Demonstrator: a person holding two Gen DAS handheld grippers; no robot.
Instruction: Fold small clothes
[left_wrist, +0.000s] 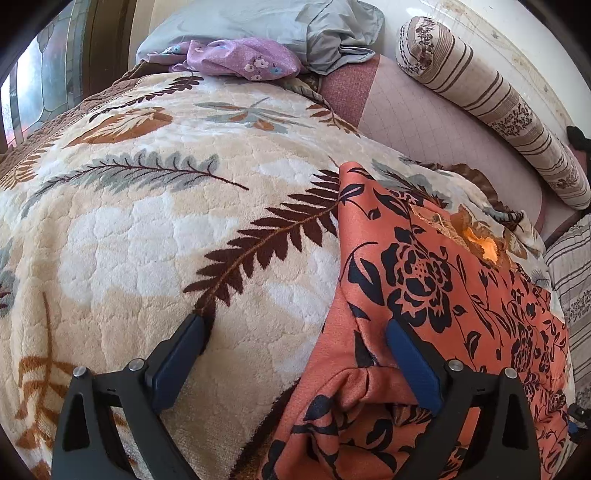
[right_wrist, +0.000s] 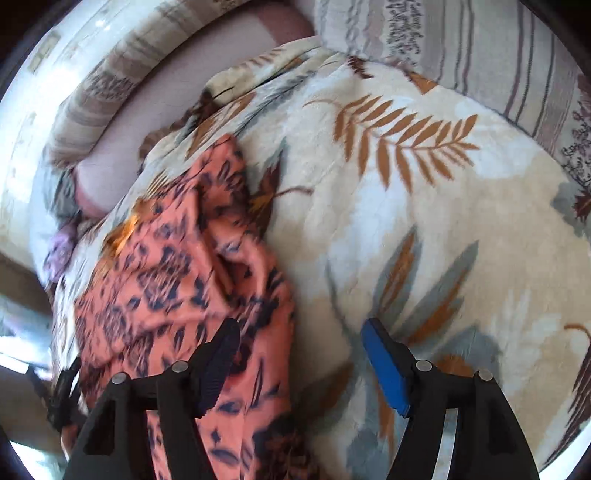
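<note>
An orange garment (left_wrist: 424, 277) with a black flower print lies crumpled on a leaf-patterned blanket (left_wrist: 147, 229). My left gripper (left_wrist: 293, 325) hangs over the garment's left edge with its jaws wide apart. Its right finger (left_wrist: 410, 354) is above the cloth and its left finger (left_wrist: 181, 354) above the bare blanket; neither pad presses on anything. In the blurred right wrist view the same garment (right_wrist: 177, 258) fills the lower left. My right gripper (right_wrist: 301, 325) is open over the garment's right edge, left finger (right_wrist: 218, 362) above the cloth, right finger (right_wrist: 384, 365) above the blanket (right_wrist: 424, 221).
A striped bolster (left_wrist: 491, 107) lies along the white wall at the back right. A grey pillow (left_wrist: 280, 26) and a purple flowered cloth (left_wrist: 243, 59) sit at the head of the bed. A pink sheet (left_wrist: 424, 122) shows beside the blanket, and a striped pillow (right_wrist: 461, 48) borders it.
</note>
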